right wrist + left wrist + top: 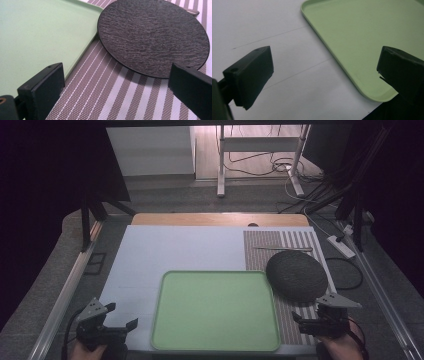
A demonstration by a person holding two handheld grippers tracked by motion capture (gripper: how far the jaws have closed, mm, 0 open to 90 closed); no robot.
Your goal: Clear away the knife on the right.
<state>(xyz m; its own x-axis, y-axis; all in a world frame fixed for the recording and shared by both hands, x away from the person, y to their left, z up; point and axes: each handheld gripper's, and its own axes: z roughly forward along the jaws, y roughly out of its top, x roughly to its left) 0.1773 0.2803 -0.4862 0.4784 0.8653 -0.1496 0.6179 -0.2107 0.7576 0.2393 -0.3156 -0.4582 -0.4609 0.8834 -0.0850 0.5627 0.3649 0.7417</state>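
Dark plate [155,35] hides part of a thin utensil [282,248] behind.

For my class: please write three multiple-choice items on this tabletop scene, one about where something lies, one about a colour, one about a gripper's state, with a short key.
1. Where does the dark round plate lie?
A. on the striped placemat, right of the tray
B. inside the tray
C. on the floor

2. What colour is the tray?
A. red
B. light green
C. blue

3. How do the jaws of the right gripper stand?
A. closed on the plate
B. closed on a spoon
C. apart, with nothing between them

Key:
1 A, the high view shows the plate on the stripes beside the tray's right rim.
2 B, all three views show a pale green tray.
3 C, the right gripper view shows bare placemat between the two jaws.
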